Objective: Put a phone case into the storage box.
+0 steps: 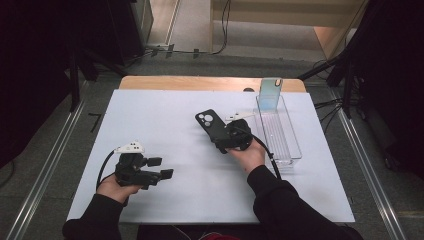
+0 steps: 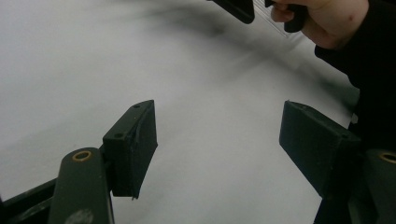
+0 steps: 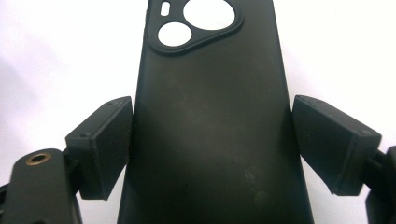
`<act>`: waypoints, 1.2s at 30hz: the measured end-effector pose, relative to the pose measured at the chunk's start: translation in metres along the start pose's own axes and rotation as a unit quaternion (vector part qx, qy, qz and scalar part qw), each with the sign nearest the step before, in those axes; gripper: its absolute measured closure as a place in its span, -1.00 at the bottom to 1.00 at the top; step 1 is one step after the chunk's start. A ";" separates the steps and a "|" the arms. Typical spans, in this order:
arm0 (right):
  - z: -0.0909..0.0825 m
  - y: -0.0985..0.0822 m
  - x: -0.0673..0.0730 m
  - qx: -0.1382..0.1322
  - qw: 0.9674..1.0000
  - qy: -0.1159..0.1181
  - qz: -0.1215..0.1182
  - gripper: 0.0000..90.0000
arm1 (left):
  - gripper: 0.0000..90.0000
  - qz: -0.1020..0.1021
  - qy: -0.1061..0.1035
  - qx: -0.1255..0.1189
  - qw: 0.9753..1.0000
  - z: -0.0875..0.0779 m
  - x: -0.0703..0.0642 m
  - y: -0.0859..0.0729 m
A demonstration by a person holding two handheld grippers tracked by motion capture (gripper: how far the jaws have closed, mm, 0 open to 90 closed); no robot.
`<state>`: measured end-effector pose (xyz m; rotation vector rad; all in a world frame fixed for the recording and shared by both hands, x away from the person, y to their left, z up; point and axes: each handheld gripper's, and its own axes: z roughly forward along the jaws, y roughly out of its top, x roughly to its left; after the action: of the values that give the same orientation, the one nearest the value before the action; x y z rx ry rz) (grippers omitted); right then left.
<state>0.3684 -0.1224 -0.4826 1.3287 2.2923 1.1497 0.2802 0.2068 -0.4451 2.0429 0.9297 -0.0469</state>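
Right gripper (image 1: 226, 131) clamped on a black phone case (image 1: 212, 127); left gripper (image 1: 162, 167) empty.

In the right gripper view both pads press the case's (image 3: 210, 121) long edges, camera cutouts at frame top. In the high view the case sits at frame centre over the white table (image 1: 165, 115), left of a clear tray (image 1: 280, 135) with a phone (image 1: 270, 93) standing at its far end. The left gripper's (image 2: 217, 140) jaws stand wide apart, holding nothing, at lower left.

Black phone case (image 3: 210, 135), camera cutouts at far end, held lifted over table centre.
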 end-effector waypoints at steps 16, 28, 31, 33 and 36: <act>-0.045 0.004 0.022 -0.023 0.998 0.050 0.002 -0.68 | -0.48 -0.037 -0.012 -0.007 0.999 0.003 -0.002 0.020; -0.059 -0.011 0.032 -0.026 0.998 0.063 0.014 -0.68 | -0.46 -0.083 -0.030 -0.005 0.996 0.005 -0.003 0.040; -0.061 -0.014 0.034 -0.026 0.997 0.067 0.019 -0.68 | -0.46 -0.079 -0.025 -0.005 0.997 0.006 -0.004 0.046; -0.062 -0.016 0.036 -0.027 0.997 0.068 0.022 -0.68 | -0.46 -0.073 -0.015 -0.002 0.997 0.007 -0.005 0.050; -0.062 -0.019 0.038 -0.029 0.997 0.069 0.026 -0.68 | -0.46 -0.074 -0.010 -0.002 0.997 0.009 -0.006 0.055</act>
<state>0.3010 -0.1279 -0.4491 1.3355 2.3112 1.3528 0.3133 0.1772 -0.4102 1.9627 1.0672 -0.1450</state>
